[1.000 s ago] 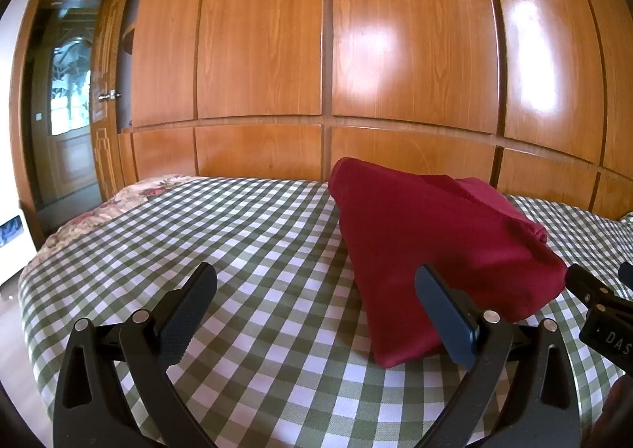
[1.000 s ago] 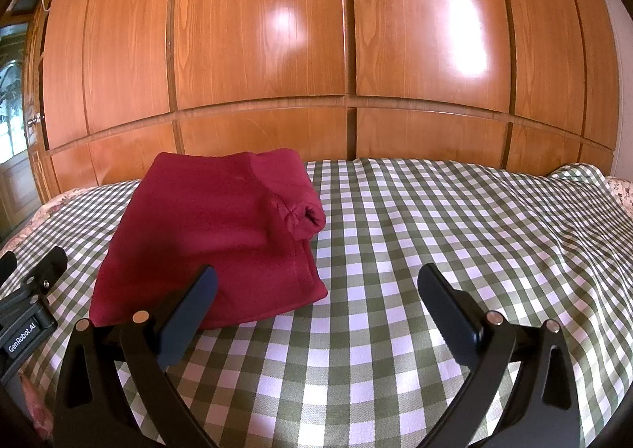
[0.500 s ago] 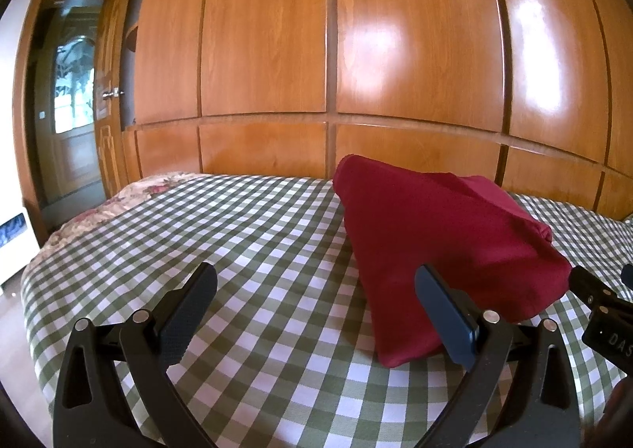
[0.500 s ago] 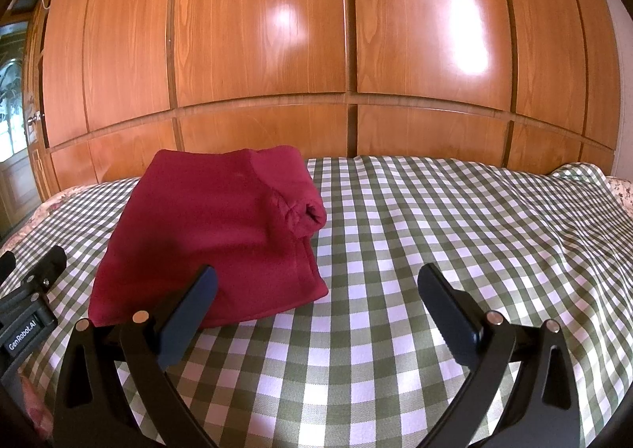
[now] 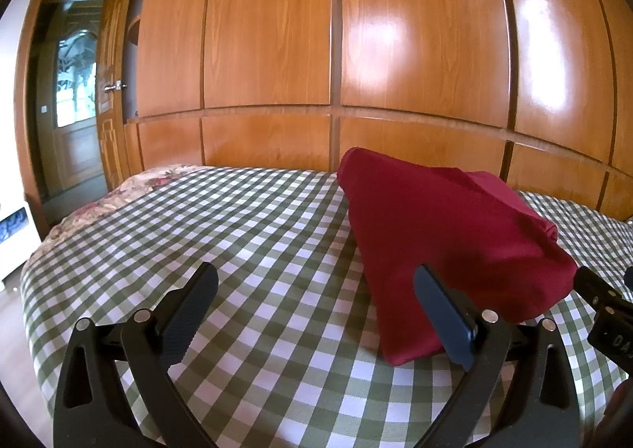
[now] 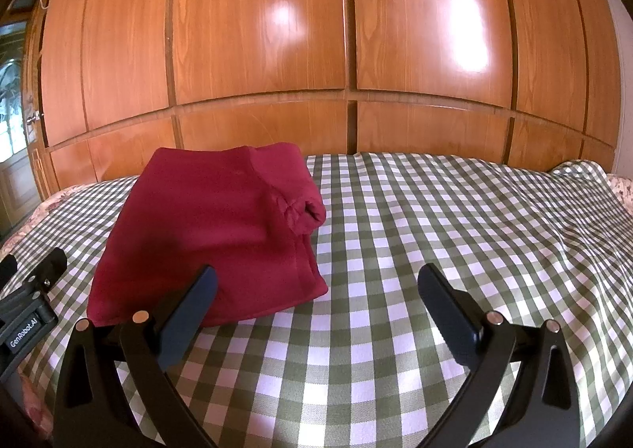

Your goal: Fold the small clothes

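Right wrist view: red garment point(image 6: 213, 234) lies folded into a compact block on the checked bed point(image 6: 435, 218), apparently finished. Left gripper point(image 5: 316, 309) and right gripper point(image 6: 316, 305) hover near it, jaws wide apart, holding nothing

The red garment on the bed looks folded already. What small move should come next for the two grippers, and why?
Probably a small retreat of both grippers. The red garment lies as a compact folded bundle on the checked bedcover, and the left gripper and right gripper are both open, hold nothing and sit short of it. One rolled sleeve end bulges on top; tucking it flat is the alternative.
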`<state>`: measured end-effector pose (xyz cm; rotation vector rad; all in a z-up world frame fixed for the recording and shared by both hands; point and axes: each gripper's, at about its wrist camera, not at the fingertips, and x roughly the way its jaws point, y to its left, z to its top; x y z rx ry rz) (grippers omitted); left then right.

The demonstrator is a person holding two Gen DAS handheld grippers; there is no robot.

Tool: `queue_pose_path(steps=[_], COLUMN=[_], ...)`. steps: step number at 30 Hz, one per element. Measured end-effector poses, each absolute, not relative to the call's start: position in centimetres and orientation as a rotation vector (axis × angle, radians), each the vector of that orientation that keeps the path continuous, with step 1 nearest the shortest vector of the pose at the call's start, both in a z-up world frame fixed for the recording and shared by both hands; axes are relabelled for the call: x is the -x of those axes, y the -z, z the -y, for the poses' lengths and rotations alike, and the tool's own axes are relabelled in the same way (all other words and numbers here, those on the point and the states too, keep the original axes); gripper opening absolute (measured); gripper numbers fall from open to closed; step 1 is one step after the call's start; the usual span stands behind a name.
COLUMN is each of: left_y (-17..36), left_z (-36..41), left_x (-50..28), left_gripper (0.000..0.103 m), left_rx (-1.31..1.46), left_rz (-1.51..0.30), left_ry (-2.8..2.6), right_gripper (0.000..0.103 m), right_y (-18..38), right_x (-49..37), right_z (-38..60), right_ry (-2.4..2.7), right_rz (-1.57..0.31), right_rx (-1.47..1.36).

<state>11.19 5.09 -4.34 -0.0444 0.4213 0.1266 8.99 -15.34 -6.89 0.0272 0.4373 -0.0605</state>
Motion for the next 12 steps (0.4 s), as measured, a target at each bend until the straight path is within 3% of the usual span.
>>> queue_pose_path(steps=[12], left_y=[4.9], left_z=[-5.5], left_x=[-12.6], left_gripper=[0.098], left_rx=[0.059], left_rz=[-0.507], left_ry=[-0.115], right_gripper=[0.101], right_y=[6.7], right_x=[-10.8], right_z=[17.5], right_ry=[0.027], right_rz=[-0.538], right_rx=[-0.117])
